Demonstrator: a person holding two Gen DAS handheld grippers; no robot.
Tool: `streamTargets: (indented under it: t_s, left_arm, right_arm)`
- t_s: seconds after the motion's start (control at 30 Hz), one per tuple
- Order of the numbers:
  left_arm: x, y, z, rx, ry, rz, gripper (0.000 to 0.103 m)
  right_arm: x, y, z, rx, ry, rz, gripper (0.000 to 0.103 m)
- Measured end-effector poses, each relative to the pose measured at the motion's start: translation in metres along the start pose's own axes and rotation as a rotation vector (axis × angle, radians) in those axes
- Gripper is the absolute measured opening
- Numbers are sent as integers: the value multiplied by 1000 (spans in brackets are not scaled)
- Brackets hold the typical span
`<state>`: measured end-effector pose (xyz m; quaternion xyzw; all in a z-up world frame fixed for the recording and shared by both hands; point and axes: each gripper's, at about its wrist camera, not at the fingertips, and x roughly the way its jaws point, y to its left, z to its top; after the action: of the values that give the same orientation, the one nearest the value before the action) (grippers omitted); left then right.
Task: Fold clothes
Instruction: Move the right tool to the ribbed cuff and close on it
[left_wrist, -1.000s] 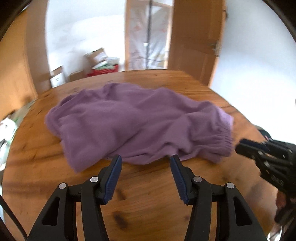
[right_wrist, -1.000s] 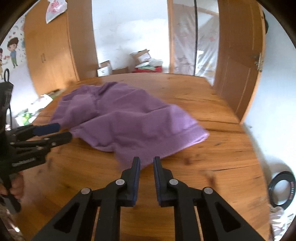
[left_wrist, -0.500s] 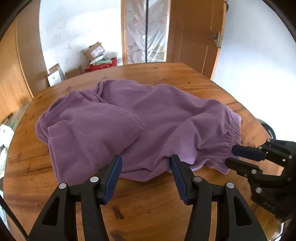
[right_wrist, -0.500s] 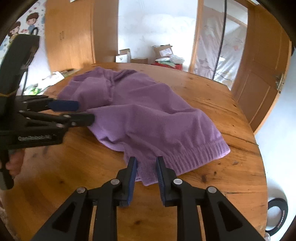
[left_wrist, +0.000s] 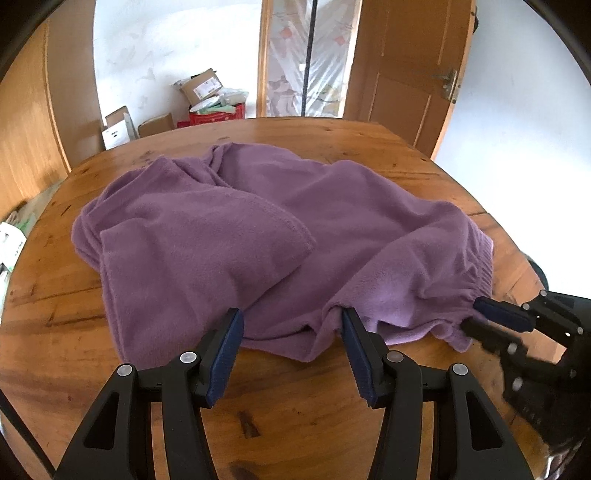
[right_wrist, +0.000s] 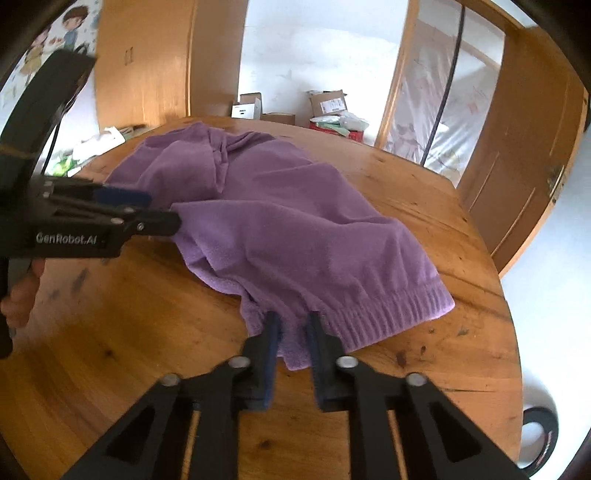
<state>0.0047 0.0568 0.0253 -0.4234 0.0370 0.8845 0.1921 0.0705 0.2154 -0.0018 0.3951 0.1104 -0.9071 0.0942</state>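
Loosely heaped on the tabletop (left_wrist: 74, 354), the sweater (left_wrist: 280, 236) lies crumpled. Left gripper (left_wrist: 291, 354) gapes wide at its near edge, holding nothing; right gripper (right_wrist: 291, 328) stands narrowly parted astride the ribbed hem (right_wrist: 399, 314). Pinch hem fully before lifting, judging by the slack.

Room around the round wooden table (left_wrist: 314, 136)

Beyond the table we see a white wall (left_wrist: 177, 51) with cardboard boxes (left_wrist: 201, 86) at its foot, a plastic-sheeted doorway (left_wrist: 306, 59) beside them, and a wooden door (left_wrist: 410, 74) right of that; daylight throughout.
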Motion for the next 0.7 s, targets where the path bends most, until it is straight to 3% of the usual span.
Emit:
streamTargets:
  t_s: [0.07, 0.13, 0.3, 0.5, 0.7]
  left_arm:
    - [-3, 3, -2, -17, 9, -13, 57]
    - [-7, 5, -4, -35, 18, -30, 56]
    - [-29, 18, -12, -87, 4, -110, 56]
    - [-56, 45, -28, -168, -10, -167, 56]
    - [-65, 70, -45, -244, 19, -184, 56]
  right_arm:
    - [-6, -1, 2, 18, -7, -5, 8]
    - [-18, -2, 4, 60, -29, 47, 8]
    - [-42, 4, 11, 165, -45, 295, 8]
    - [-52, 38, 10, 163, -28, 565, 8]
    - [-47, 75, 9, 110, 3, 639, 8]
